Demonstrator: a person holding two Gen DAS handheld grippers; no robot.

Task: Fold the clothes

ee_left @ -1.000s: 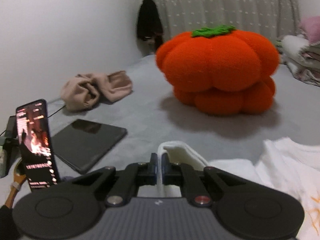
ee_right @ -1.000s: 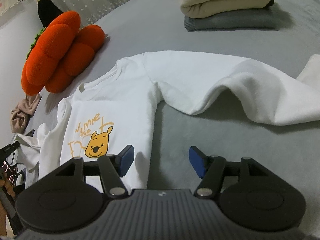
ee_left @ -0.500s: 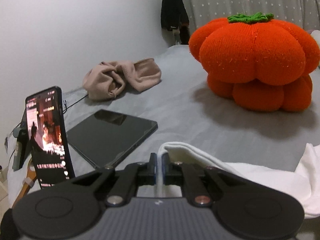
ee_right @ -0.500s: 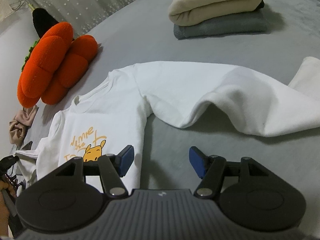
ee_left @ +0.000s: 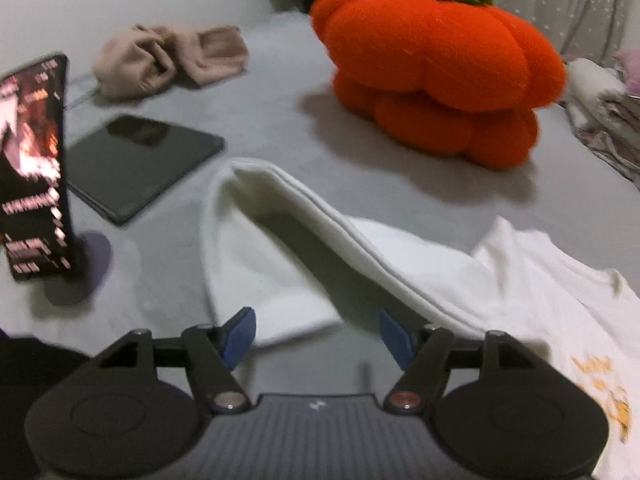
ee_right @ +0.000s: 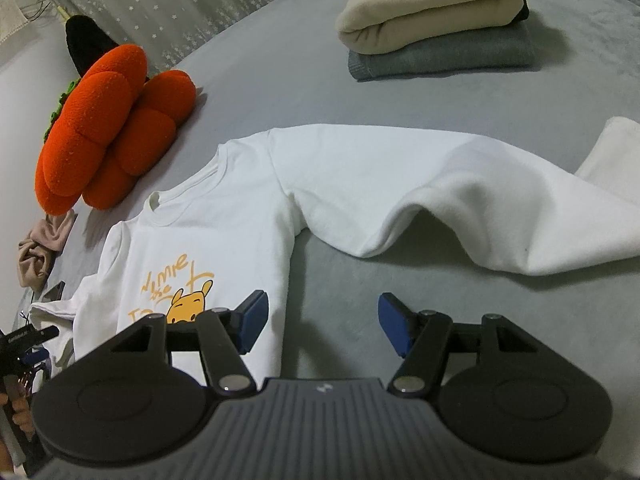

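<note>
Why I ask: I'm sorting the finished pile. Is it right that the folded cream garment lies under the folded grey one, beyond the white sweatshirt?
Not quite. The right wrist view shows the cream garment lying on top of the grey one, not under it. The pile does sit beyond the white sweatshirt.

Dim, even indoor light, with soft shadows under the orange pumpkin cushion [ee_left: 436, 68] and the raised white sleeve [ee_right: 460, 204]. The left wrist view is smeared by motion blur, worst on the glowing phone [ee_left: 32, 168]; both fisheye views curve and darken at the corners.
</note>
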